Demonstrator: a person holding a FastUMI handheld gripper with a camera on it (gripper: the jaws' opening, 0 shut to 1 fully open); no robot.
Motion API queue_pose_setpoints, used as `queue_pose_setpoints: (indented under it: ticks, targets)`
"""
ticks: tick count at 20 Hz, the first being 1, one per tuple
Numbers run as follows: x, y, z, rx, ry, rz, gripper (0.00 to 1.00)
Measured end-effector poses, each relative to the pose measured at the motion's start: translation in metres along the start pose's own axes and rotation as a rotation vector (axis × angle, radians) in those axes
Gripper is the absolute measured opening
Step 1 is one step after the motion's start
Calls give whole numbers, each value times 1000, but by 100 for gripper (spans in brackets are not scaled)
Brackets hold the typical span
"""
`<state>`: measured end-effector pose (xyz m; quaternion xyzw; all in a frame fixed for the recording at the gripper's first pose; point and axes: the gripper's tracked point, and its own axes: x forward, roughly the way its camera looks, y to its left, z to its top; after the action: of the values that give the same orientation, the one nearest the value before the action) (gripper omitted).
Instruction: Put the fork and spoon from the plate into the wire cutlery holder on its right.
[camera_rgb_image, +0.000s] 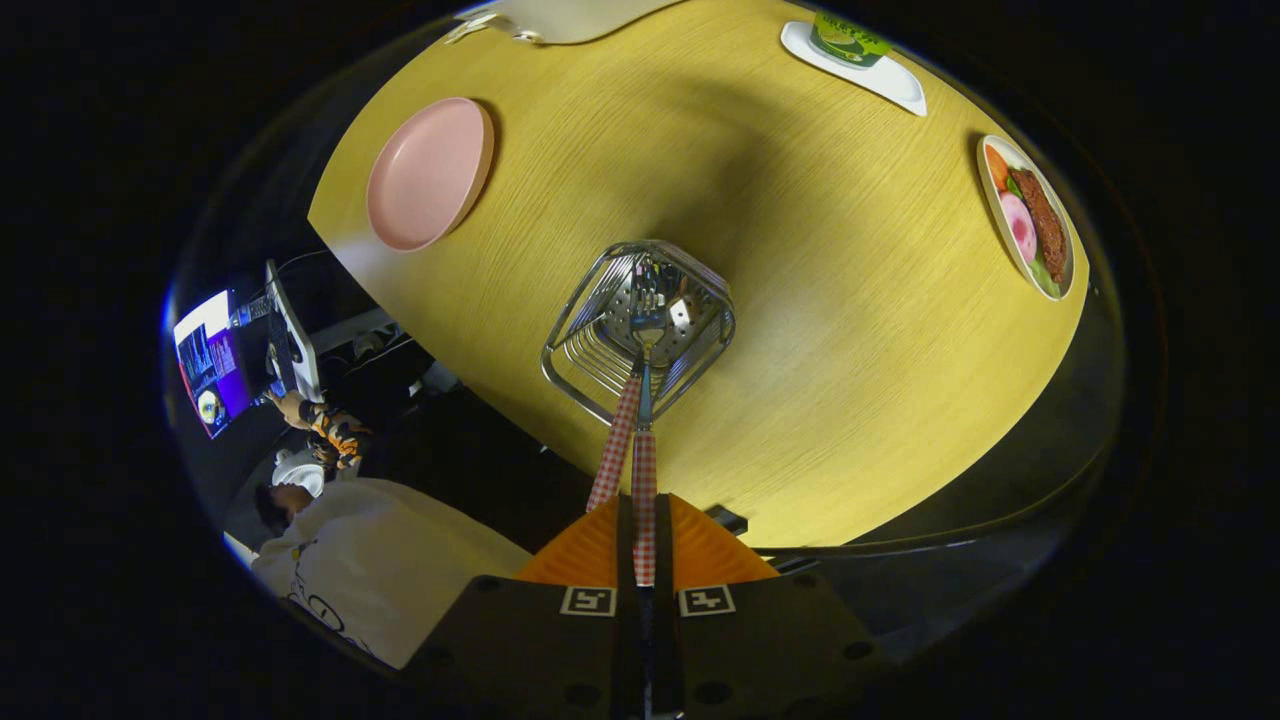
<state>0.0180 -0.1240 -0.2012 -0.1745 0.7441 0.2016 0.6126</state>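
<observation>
While the claw (645, 535) pinches a red-checked-handled metal utensil (644, 480), its head dips into the chrome wire cutlery holder (640, 325) just ahead — beside a second checked handle (613, 445). Beyond-left lies the empty pink round plate (428, 172) on the yellow wooden table (820, 300).

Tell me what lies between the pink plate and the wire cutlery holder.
In the gripper view, bare wooden tabletop separates the pink plate from the wire cutlery holder. The gripper is shut on a checked-handled utensil.
</observation>
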Motion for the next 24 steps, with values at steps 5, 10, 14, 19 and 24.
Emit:
queue_pose_setpoints:
  ticks: [5, 10, 14, 19, 24]
  targets:
    - [-6, 1, 8, 54, -55, 16, 27]
    - [-17, 18, 24, 59, -203, 56, 82]
    - [-39, 27, 18, 91, -345, 53, 99]
    - [-51, 35, -2, 114, -472, 33, 100]
    - [-69, 42, -8, 207, -659, 28, 100]
